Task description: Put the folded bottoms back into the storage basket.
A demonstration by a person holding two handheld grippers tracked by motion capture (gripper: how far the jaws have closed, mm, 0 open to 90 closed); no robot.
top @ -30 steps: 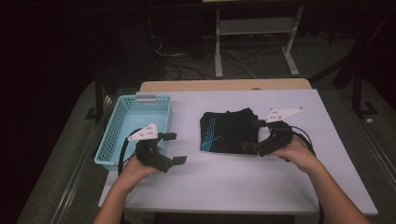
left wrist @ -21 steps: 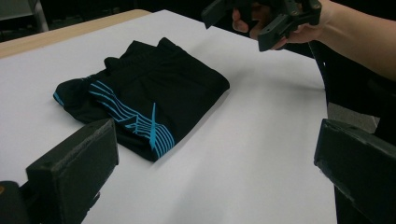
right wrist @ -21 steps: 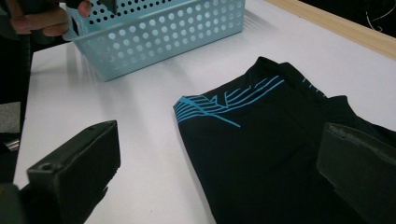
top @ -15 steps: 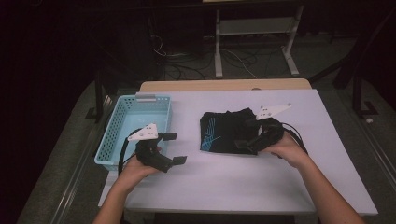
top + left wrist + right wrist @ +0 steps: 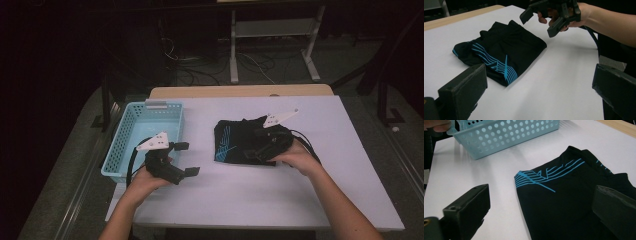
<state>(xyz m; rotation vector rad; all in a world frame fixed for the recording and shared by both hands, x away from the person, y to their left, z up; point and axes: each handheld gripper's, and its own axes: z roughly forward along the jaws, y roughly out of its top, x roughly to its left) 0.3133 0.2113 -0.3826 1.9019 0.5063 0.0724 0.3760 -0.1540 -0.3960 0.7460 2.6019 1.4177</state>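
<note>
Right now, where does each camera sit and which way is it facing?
High view: fixed above the person's side, looking forward and down on the table; both forearms enter from below, left gripper by the basket, right gripper over the garment.
Left gripper view: rides the left gripper, facing across the garment to the right gripper and hand.
Right gripper view: rides the right gripper, looking over the garment toward the basket.
All three share the garment.

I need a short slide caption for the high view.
Right gripper open over folded black garment; left gripper open beside blue basket.
</note>
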